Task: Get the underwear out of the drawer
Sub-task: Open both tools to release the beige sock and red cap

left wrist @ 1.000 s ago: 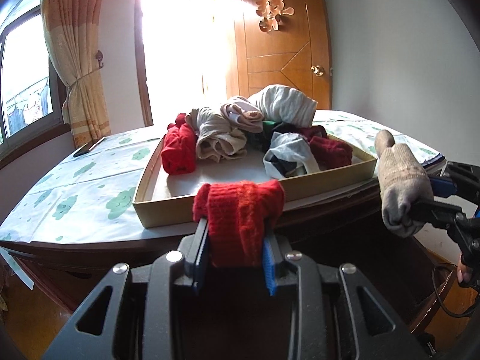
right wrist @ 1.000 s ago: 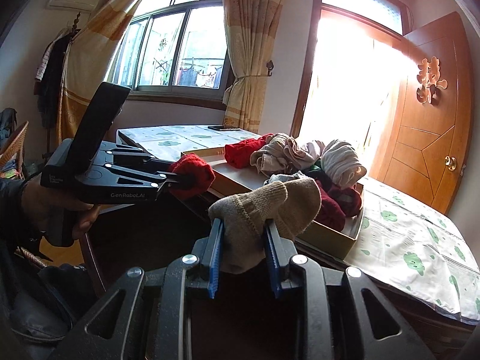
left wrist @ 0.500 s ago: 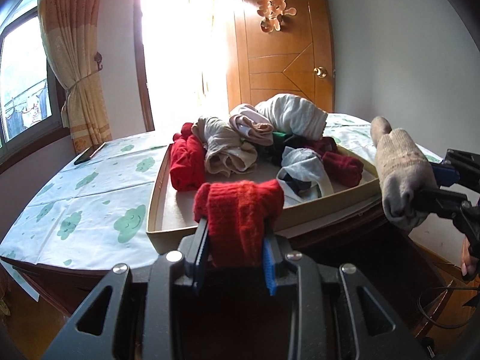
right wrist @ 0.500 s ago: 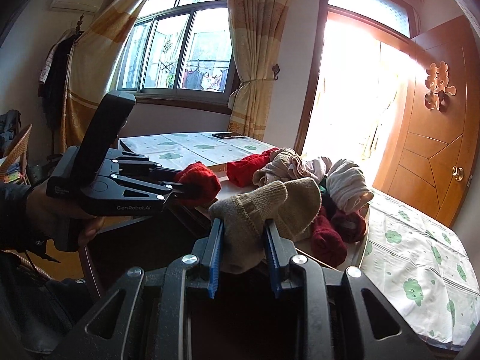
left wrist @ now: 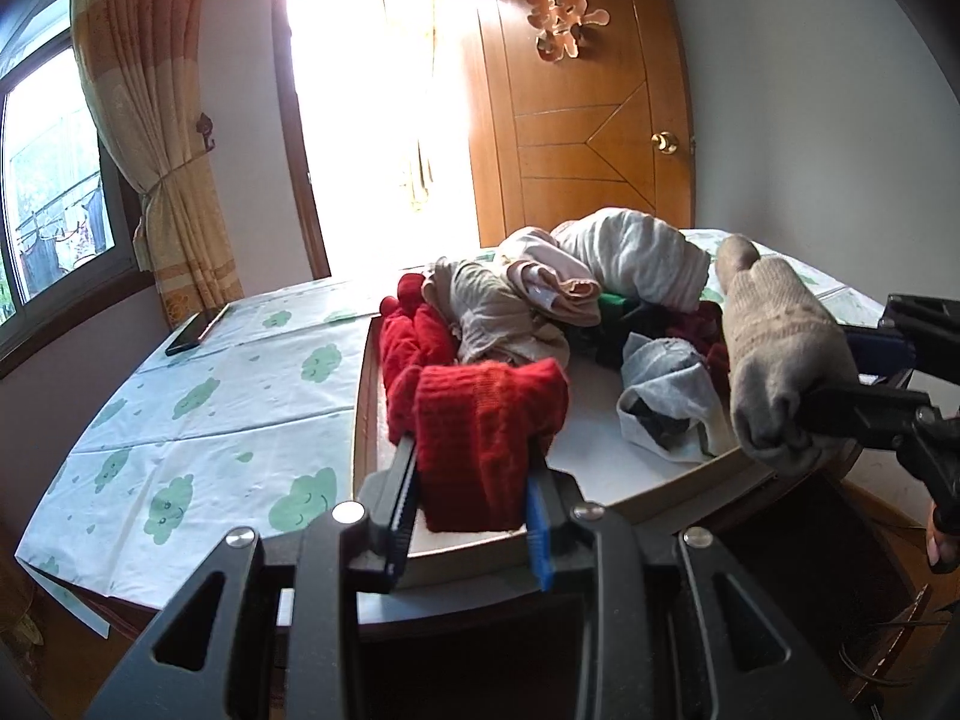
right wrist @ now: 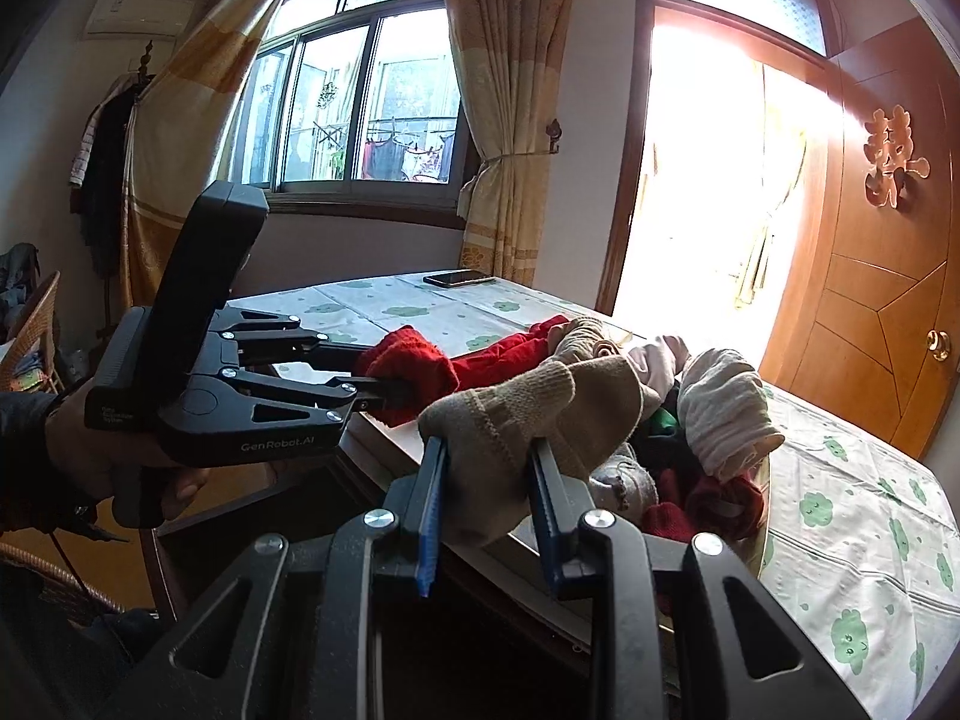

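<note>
Two grippers are seen, left gripper (left wrist: 474, 498) and right gripper (right wrist: 489, 516), one knitted bundle clamped in each (red (left wrist: 486, 426), beige (right wrist: 516, 426)); one drawer (left wrist: 366, 396) and one phone (left wrist: 197, 331) are counted.

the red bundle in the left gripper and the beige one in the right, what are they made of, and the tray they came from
Red bundle: looks like thick knitted yarn, wool or acrylic, matte and fuzzy, with ribbed rows showing.
Beige bundle: also a coarse knit, matte, with a visible stitch pattern and slight pilling.
Tray: seems to be cardboard or thin board, with a pale smooth inside and tan flat walls; the pictures cannot settle which.

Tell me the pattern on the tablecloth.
Pale tablecloth printed with green smiling clouds; clearest in the left wrist view.
</note>
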The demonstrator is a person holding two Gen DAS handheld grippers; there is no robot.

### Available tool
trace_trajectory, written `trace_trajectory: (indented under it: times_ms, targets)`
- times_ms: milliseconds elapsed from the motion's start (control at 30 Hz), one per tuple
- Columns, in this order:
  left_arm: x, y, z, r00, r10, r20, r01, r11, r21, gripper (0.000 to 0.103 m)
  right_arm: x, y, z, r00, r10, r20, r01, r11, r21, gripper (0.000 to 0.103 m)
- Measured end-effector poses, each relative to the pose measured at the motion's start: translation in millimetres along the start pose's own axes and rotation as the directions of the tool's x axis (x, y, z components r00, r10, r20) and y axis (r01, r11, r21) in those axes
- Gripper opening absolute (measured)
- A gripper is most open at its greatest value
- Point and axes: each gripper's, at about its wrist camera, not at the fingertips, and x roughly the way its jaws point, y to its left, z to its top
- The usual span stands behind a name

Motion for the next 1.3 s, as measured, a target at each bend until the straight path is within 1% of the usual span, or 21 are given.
trace_trajectory:
  times_ms: [333, 467, 633, 800, 1067, 1300]
  targets:
    - [19.7, 2.9, 15.9, 0.999, 0.02, -0.024, -0.02, 1.0, 0.024, 0.03, 17.8, -7.4, 9.5, 1.0, -0.008, -0.022, 0.008, 1.0, 0.023, 0.029]
    - [30.6, 7.6, 20.4, 0.999, 0.016, -0.05, -0.015, 1.0, 0.015, 0.029, 27.0, -10.5, 15.8, 0.999, -0.009, -0.039, 0.01, 0.999, 0.033, 0.029]
    - [42.7, 12.4, 24.9, 0.997, 0.029, -0.073, -0.028, 0.999, 0.015, 0.03, 40.5, -14.0, 20.8, 0.998, -0.006, -0.058, 0.009, 0.999, 0.046, 0.029]
    - [51.4, 13.8, 28.8, 0.995, 0.037, -0.092, -0.034, 0.999, 0.027, 0.029, 57.7, -13.9, 24.1, 0.995, -0.007, -0.097, 0.011, 0.999, 0.047, 0.029]
    - [63.9, 17.3, 30.8, 0.99, 0.032, -0.134, -0.03, 0.999, 0.019, 0.03, 74.4, -18.1, 23.7, 0.99, -0.002, -0.141, 0.012, 0.997, 0.071, 0.029]
    - [74.5, 21.5, 26.6, 0.983, 0.024, -0.185, -0.022, 1.0, 0.014, 0.029, 89.9, -23.7, 23.4, 0.981, 0.024, -0.194, -0.003, 0.994, 0.107, 0.029]
